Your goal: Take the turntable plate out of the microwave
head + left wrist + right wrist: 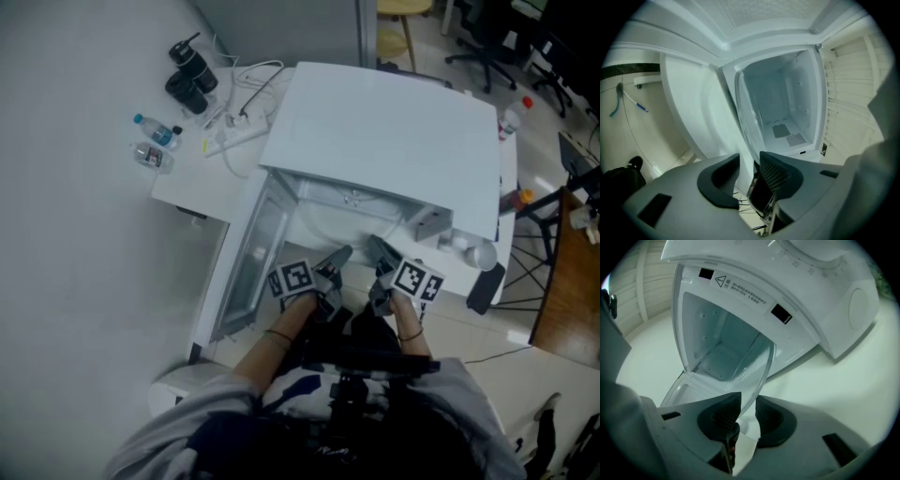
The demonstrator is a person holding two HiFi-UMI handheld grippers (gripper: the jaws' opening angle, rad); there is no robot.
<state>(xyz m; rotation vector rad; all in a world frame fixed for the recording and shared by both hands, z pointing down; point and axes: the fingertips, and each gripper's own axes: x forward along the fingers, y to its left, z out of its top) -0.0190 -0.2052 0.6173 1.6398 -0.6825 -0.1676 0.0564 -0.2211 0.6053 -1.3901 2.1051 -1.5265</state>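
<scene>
The clear glass turntable plate (746,117) sticks out of the white microwave (384,131), whose door (248,258) hangs open to the left. Both grippers are at the oven's mouth, side by side. My left gripper (749,161) is open: the plate's rim runs between its jaws with a gap on one side. In the right gripper view the plate (751,359) comes in edge-on, and my right gripper (747,401) is shut on its rim. Behind the plate lies the bare cavity (719,357). In the head view the left gripper (333,259) and right gripper (379,249) partly hide the plate.
On the white table (202,192) behind the door lie two water bottles (155,131), a black flask (192,70) and a power strip (239,136) with cables. A white cup (480,253) stands right of the microwave. Office chairs (492,42) stand beyond.
</scene>
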